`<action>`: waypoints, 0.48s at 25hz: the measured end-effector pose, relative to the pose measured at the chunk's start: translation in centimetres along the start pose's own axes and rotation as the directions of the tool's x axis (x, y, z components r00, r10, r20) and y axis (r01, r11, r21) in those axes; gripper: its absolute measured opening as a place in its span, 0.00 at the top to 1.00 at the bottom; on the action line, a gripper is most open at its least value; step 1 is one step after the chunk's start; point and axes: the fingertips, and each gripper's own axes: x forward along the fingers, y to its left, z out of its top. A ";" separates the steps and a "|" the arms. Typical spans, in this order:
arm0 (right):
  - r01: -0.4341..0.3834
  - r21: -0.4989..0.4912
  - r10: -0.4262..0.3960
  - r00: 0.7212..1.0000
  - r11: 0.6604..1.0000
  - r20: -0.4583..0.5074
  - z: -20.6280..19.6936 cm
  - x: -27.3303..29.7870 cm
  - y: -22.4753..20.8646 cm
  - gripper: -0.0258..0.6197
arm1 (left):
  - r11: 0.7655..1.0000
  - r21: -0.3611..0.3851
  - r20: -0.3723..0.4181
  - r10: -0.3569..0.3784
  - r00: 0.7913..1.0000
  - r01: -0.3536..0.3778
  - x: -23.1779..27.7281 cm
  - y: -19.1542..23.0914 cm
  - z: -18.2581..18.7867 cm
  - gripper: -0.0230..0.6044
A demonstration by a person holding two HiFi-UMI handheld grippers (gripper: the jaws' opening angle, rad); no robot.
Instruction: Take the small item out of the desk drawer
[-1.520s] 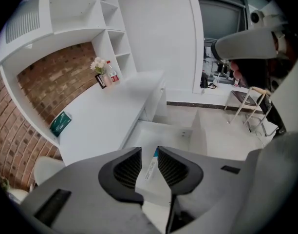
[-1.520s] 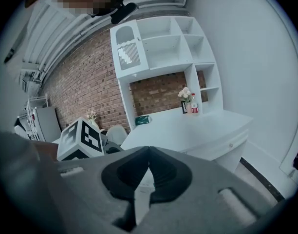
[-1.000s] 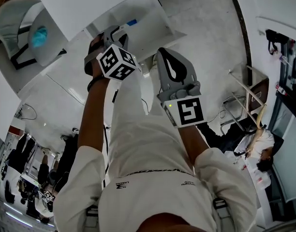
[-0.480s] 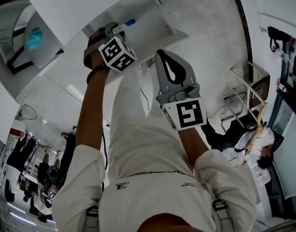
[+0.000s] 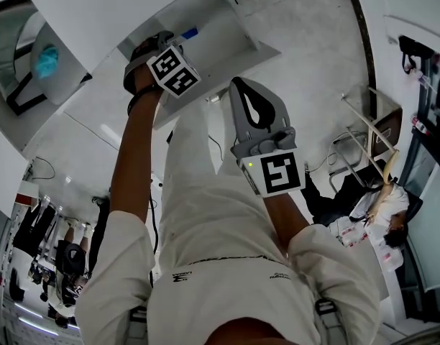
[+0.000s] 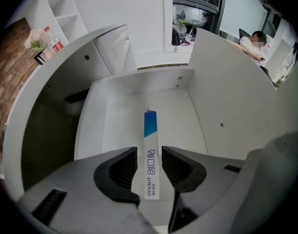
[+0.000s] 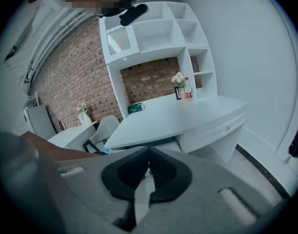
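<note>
My left hand-held gripper (image 6: 149,153) has slid deeper into the white drawer (image 6: 117,126), jaws spread astride the slim white-and-blue box (image 6: 150,135), ready to pinch

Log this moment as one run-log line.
stage: pre-grasp | drawer: open | left gripper: open, jaws straddling slim white-and-blue box on drawer floor | right gripper: shut, empty, outside drawer

From the head view, only the blue tip of the slim white-and-blue cardboard box (image 5: 192,32) shows. The fingers (image 6: 121,169) of the left gripper (image 6: 149,152) lie hidden there behind its marker cube (image 5: 175,71). In the left gripper view, the gripper body covers the white drawer's (image 6: 139,96) front edge.
</note>
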 end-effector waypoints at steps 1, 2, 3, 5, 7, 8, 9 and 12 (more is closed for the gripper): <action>0.003 0.001 -0.003 1.000 1.000 -0.001 -0.1 0.0 -0.1 0.96 | 1.000 0.004 -0.004 -0.006 1.000 0.007 0.3 -0.1 0.0 0.72; 0.005 0.001 -0.005 1.000 1.000 -0.002 -0.1 0.0 -0.2 0.96 | 1.000 0.008 -0.010 -0.013 1.000 0.013 0.6 -0.2 -0.1 0.72; 0.008 0.001 -0.008 1.000 1.000 -0.002 -0.1 0.1 -0.3 0.96 | 1.000 0.010 -0.016 -0.019 1.000 0.019 0.9 -0.2 -0.1 0.72; 0.013 0.004 -0.013 1.000 1.000 -0.004 -0.2 0.1 -0.4 0.96 | 0.999 0.014 -0.027 -0.030 0.999 0.031 1.5 -0.3 -0.4 0.72; 0.019 0.007 -0.019 1.000 1.000 -0.005 -0.3 0.1 -0.6 0.96 | 0.999 0.022 -0.038 -0.033 0.999 0.034 1.9 -0.4 -0.5 0.73; 0.020 0.008 -0.020 1.000 1.000 -0.006 -0.3 0.1 -0.6 0.96 | 0.999 0.026 -0.042 -0.031 0.999 0.032 2.1 -0.4 -0.6 0.74; 0.022 0.008 -0.022 1.000 1.000 -0.008 -0.4 0.1 -0.7 0.96 | 0.999 0.029 -0.045 -0.029 0.999 0.030 2.3 -0.4 -0.6 0.77; 0.026 0.010 -0.026 1.000 1.000 -0.014 -0.7 -0.1 -1.0 0.96 | 0.999 0.020 -0.046 -0.031 0.998 0.032 2.4 -0.5 -0.7 0.83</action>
